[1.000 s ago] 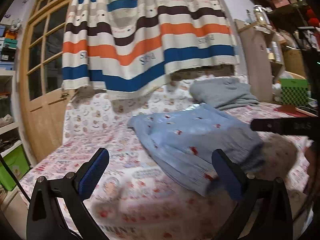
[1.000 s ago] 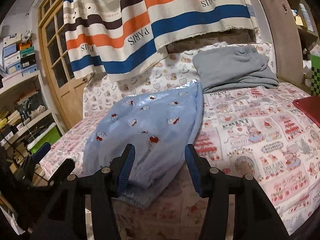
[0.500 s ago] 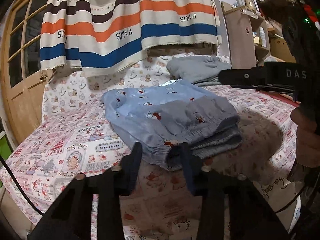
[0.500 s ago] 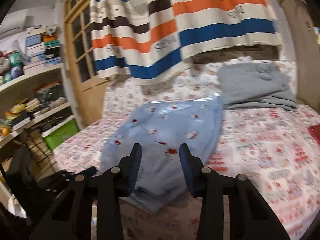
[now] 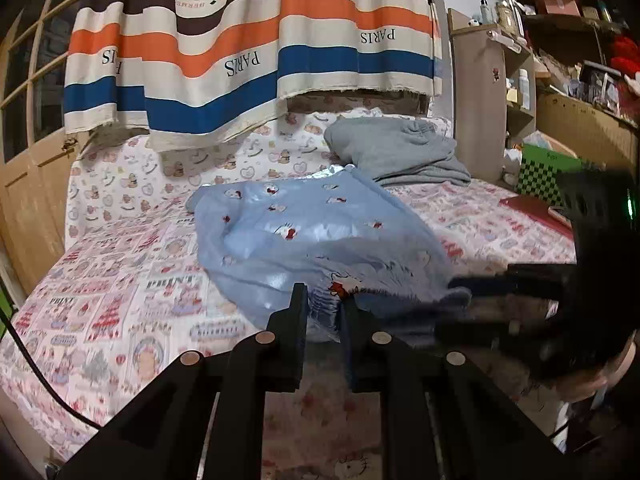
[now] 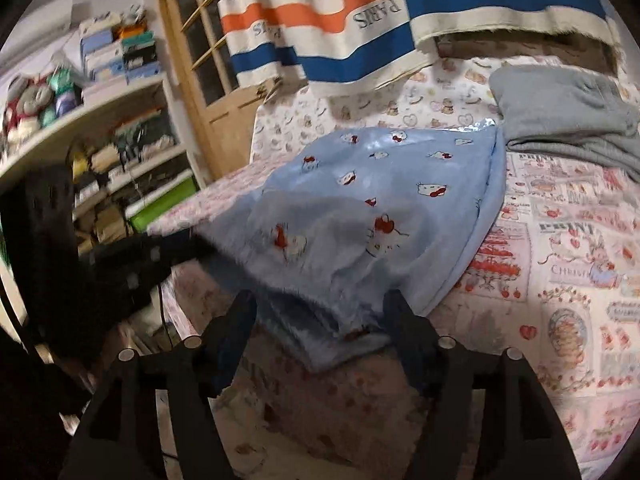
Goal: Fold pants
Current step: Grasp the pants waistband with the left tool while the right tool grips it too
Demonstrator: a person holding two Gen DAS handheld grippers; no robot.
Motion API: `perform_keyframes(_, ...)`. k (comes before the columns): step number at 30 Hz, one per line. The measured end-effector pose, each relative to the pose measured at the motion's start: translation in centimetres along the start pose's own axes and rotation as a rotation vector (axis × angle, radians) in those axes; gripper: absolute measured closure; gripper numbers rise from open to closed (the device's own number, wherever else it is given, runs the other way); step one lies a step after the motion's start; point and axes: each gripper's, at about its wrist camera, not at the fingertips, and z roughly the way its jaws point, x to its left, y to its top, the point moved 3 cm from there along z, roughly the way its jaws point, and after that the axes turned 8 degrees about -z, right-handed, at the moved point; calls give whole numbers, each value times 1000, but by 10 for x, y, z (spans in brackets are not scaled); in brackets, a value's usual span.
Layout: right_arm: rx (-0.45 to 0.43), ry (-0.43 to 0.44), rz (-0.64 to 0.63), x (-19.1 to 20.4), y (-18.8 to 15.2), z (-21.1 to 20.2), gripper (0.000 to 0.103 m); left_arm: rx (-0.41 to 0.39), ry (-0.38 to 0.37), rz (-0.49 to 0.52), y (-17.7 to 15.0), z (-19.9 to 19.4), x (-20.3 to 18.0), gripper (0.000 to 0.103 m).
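Note:
Light blue pants [image 5: 320, 232] with a red-and-white cat print lie folded on the bed. The jaws of my left gripper [image 5: 324, 316] are closing, with the pants' near edge pinched between the pads. In the right wrist view the pants [image 6: 380, 200] fill the middle. The jaws of my right gripper [image 6: 320, 320] are opening and stand wide, with the pants' thick near edge lying between the fingers, untouched by the pads. The left gripper [image 6: 168, 256] shows there as a dark blur at the pants' left corner.
The bed sheet [image 5: 120, 280] is pink and patterned. A folded grey garment [image 5: 400, 152] lies behind the pants, under a striped hanging cloth [image 5: 240, 60]. A red book [image 5: 536, 212] sits at the right edge. Cluttered shelves [image 6: 100, 120] and a wooden door stand to the left.
My left gripper went from wide open to nearly closed on the pants' near edge. My right gripper narrowed, then widened again, and dipped closer to the pants' edge.

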Motion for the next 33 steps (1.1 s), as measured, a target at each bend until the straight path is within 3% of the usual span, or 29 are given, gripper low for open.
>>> perform_keyframes(9,12,-118,-246,21,0,-5,36,65,-61,-71,15,18,7,89)
perform_keyframes(12,-2,-249,-391,33,3,-9,36,75,-67,-91,19,21,12,89)
perform_keyframes(15,16,-232,-456,43,7,-8,36,72,-57,-84,21,20,15,89)
perform_keyframes(19,34,-274,-588,56,5,-3,36,84,-61,-88,18,19,17,89)
perform_keyframes(24,11,-297,-626,62,9,-1,36,94,-81,-109,13,18,20,89)
perform_keyframes(29,44,-323,-671,63,5,5,51,108,-109,-149,14,18,26,89)
perform_keyframes(33,53,-326,-675,62,5,7,67,112,-116,-101,14,17,23,86)
